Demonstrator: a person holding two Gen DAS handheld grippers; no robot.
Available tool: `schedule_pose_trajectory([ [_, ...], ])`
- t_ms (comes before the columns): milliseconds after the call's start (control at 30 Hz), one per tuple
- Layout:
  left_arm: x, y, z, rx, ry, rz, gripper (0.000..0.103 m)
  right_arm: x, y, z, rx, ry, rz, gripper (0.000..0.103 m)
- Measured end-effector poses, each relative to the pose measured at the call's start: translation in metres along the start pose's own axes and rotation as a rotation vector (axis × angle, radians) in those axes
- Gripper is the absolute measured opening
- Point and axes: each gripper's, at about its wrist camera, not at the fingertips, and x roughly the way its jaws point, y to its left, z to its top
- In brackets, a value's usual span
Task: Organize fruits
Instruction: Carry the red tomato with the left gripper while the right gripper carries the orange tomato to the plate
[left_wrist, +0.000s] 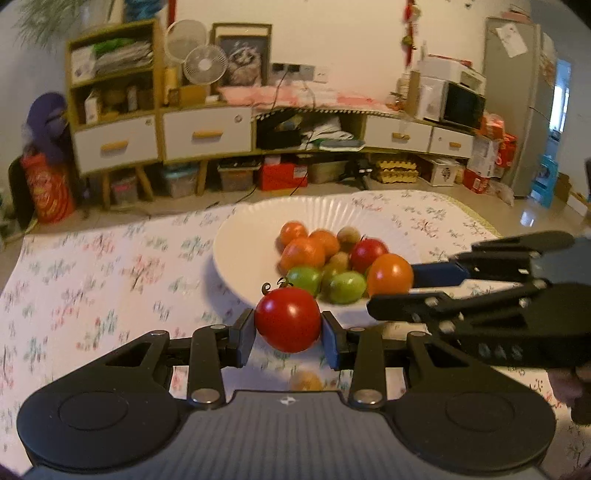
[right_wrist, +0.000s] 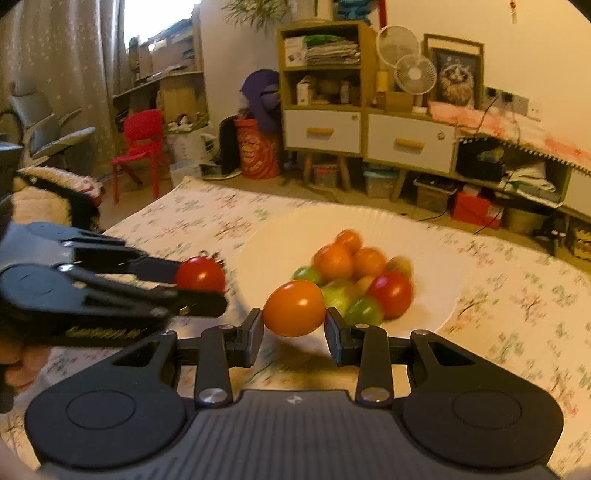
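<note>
Tomatoes sit clenched between both jaws: red tomato (left_wrist: 287, 319) left, seemingly orange tomato (right_wrist: 294, 308) right.

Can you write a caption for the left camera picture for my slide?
Left tool holds a red tomato; right tool holds an orange one by the plate.

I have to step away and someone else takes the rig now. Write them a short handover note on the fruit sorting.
Left claw: shut on a red tomato, held clear of the floral tablecloth.
Right claw: shut on an orange tomato, held near the plate's front edge.
White plate: holds a mixed pile of orange, green and red tomatoes plus a few small brownish fruits.
One small blurred orange-brown fruit lies on the cloth below the left claw.
Done: one fruit gripped in each claw.
Left: set both down where they belong; where that is does not show in either view. The pile is still unsorted.
</note>
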Motion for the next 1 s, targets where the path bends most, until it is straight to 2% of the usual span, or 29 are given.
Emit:
schedule_pose_trajectory([
  [200,0.026,0.004,0.013,0.032,-0.009,-0.024,0.042,0.013,-0.021,0.010,-0.024,-0.005,-0.041,0.033],
  [567,0.072,0.029,0.033,-0.009,0.022,-0.036,0.042,0.038,-0.022,0.022,-0.128,0.035,-0.046,0.033],
  [1000,0.086,0.039,0.039,-0.063,0.017,-0.087,0.043,0.044,-0.025,0.025,-0.152,0.076,-0.069,0.033],
])
